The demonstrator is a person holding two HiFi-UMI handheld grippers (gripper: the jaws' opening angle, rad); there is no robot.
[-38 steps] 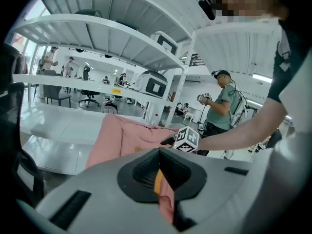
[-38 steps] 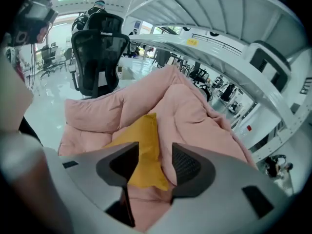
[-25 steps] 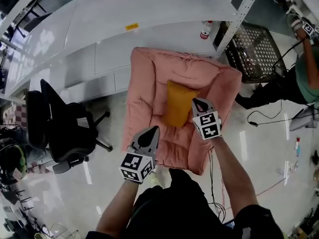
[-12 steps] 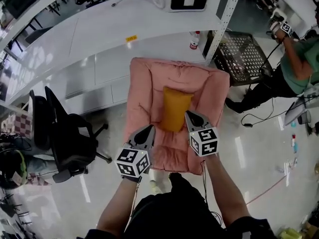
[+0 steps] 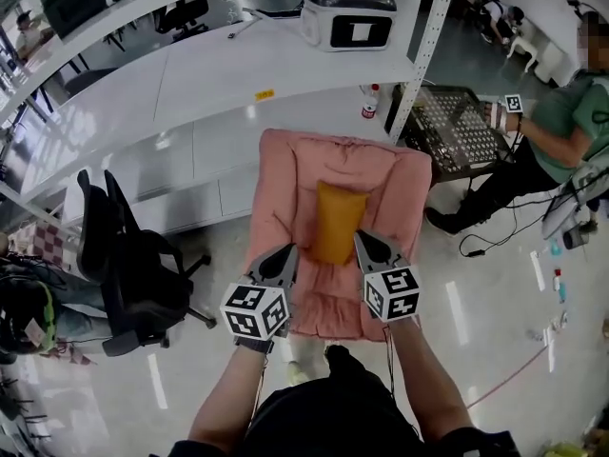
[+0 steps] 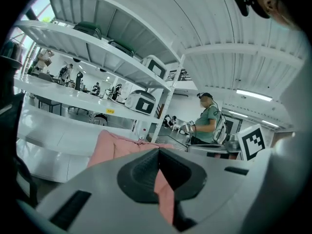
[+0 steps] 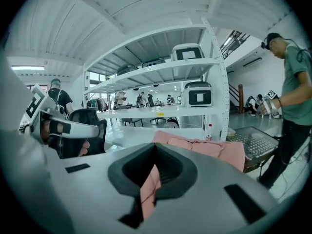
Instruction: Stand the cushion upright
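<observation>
An orange cushion (image 5: pixel 339 222) sits in the middle of a large pink padded seat (image 5: pixel 281 188) that lies on the glossy floor (image 5: pixel 219 350). The cushion is between the seat's raised side rims. It looks propped on end towards the seat's far edge, though its tilt is hard to judge from above.

The person stands at the seat's near edge with both arms out. The left gripper (image 5: pixel 285 255) is by the cushion's near left corner and the right gripper (image 5: pixel 365 244) is by its near right corner. Both are over the near half of the seat. Whether either tip touches the cushion cannot be told.

The left gripper's fingers (image 6: pixel 112 174) are pressed together. So are the right gripper's fingers (image 7: pixel 97 179). Pink fabric shows through the narrow slit behind each pair of tips.

A long white shelving unit (image 5: pixel 190 93) runs just past the seat's far edge. A white and black appliance (image 5: pixel 347 12) stands on an upper shelf. A small bottle (image 5: pixel 368 103) stands at the foot of the shelf post, close to the seat's far right corner. A black wire crate (image 5: pixel 452 127) is just right of that post. A person in a green shirt (image 5: pixel 561 122) is beside the crate, with cables (image 5: pixel 504 227) trailing over the floor. A black office chair (image 5: pixel 133 265) stands close to the seat's left edge.
</observation>
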